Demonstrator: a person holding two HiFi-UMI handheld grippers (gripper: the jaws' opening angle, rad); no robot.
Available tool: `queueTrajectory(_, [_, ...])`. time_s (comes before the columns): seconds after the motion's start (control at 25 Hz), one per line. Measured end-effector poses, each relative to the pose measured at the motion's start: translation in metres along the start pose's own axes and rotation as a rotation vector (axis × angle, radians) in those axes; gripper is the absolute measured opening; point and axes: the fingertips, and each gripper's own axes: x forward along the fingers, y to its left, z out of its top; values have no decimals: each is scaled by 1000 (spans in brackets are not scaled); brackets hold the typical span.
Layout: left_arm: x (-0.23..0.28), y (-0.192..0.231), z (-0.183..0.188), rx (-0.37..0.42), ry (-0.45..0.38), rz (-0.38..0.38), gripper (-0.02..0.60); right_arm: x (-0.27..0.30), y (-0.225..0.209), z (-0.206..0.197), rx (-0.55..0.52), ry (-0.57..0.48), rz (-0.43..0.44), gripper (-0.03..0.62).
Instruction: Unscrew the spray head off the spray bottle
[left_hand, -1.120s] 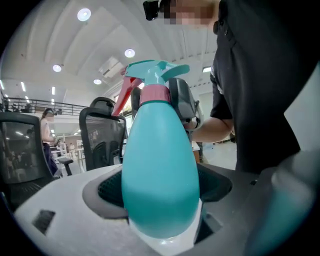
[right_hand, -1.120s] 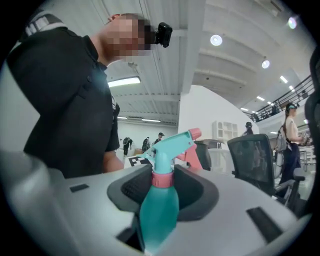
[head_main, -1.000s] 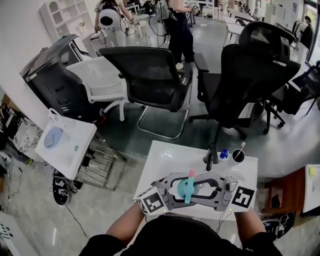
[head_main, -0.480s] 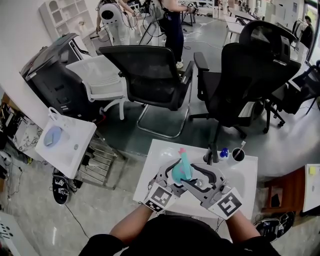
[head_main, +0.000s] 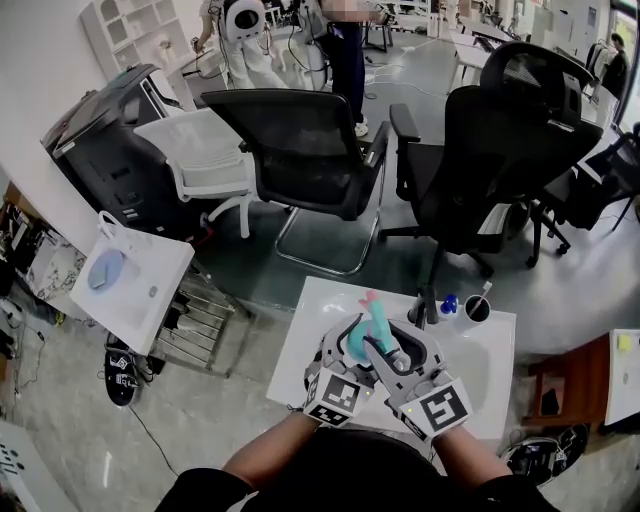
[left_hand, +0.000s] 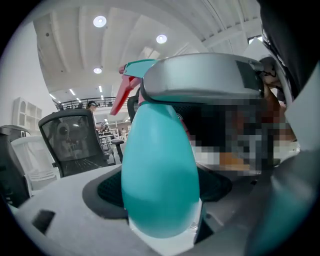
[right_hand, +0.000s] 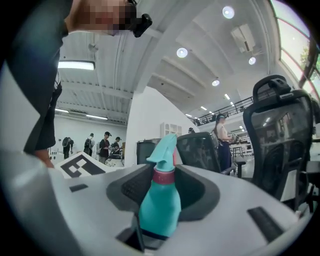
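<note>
Right, the spray bottle (head_main: 360, 342) is up off the table (head_main: 480, 372), held over its near edge, close in front of the person. The left gripper (head_main: 346, 346) comes at it from the left, and its jaws are clamped wide on the fat teal body, which fills that gripper's own view. The right gripper (head_main: 386, 356) reaches in from the right, higher up the bottle. Its jaws have just been closing with the bottle between them, and its own view shows them flanking the pink collar (right_hand: 163, 176) under the spray head (right_hand: 165, 149). They seem to be bearing on that collar, though the contact itself is hard to see cleanly.

Now the geometry that matters: the bottle's long axis runs up and leans away toward the table's far edge, with the head at the top and the base down near the two grippers' marker cubes. So the right gripper is the one nearer the head, and the left has the body as the anchor. Any unscrewing turn, by my reckoning, has to go about that leaning axis, collar against body. The head looks seated on the bottle yet, so the job reads as early.
</note>
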Motion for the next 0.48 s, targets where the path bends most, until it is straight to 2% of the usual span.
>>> queueTrajectory(0.04, [0, 0, 0, 3, 1, 0, 420, 0, -1, 0, -1, 1, -7, 146])
queueTrajectory(0.2, [-2, -2, 2, 12, -3, -11, 420, -2, 1, 2, -12, 2, 7, 141])
queueTrajectory(0.36, [-7, -7, 6, 17, -24, -58, 420, -4, 8, 8, -33, 4, 83, 136])
queueTrajectory(0.48, [-11, -14, 10, 35, -46, -124, 420, -7, 18, 15, -17, 20, 170, 135])
